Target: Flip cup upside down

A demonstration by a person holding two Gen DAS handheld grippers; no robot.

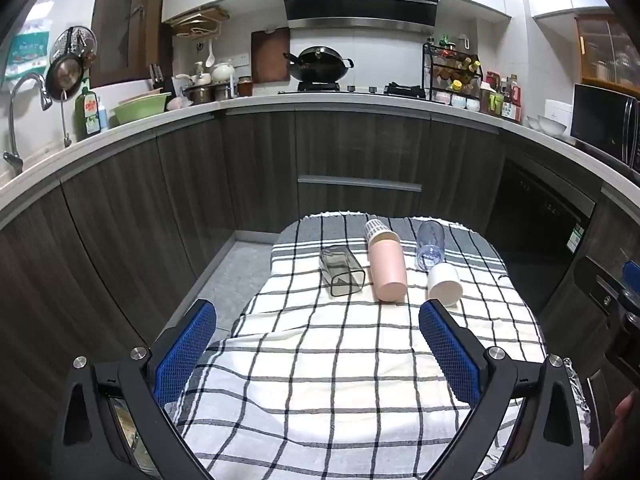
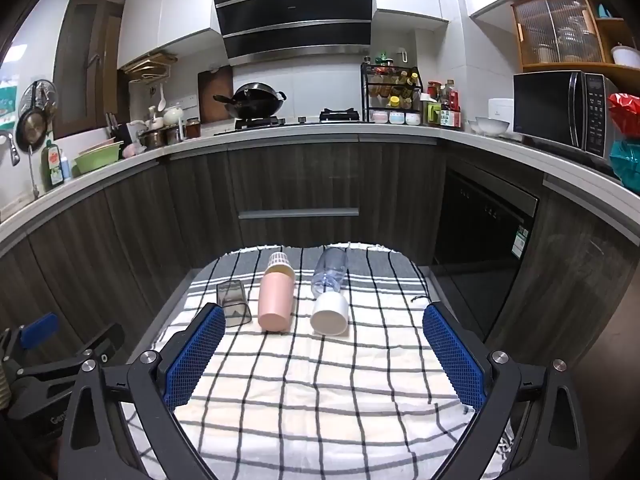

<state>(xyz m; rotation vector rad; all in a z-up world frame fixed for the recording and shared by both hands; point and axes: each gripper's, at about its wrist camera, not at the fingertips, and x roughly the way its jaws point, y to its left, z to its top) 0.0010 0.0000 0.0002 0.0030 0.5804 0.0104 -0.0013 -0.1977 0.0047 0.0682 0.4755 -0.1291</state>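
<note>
Three cups lie on their sides on a checked cloth [image 1: 320, 360] over a small table. A smoky clear square cup [image 1: 341, 270] is on the left, a pink cup [image 1: 386, 266] with a white ribbed end in the middle, and a clear bluish cup with a white end [image 1: 438, 268] on the right. In the right wrist view they show as the smoky cup [image 2: 233, 303], the pink cup [image 2: 275, 300] and the bluish-white cup [image 2: 330, 298]. My left gripper [image 1: 318, 316] is open and empty, short of the cups. My right gripper [image 2: 320, 318] is open and empty, near the cups.
Dark kitchen cabinets [image 1: 360, 148] and a counter with a stove and wok [image 1: 318, 64] stand behind the table. A dishwasher [image 2: 484, 216] is to the right. The left gripper's body [image 2: 44, 356] shows at the left of the right wrist view.
</note>
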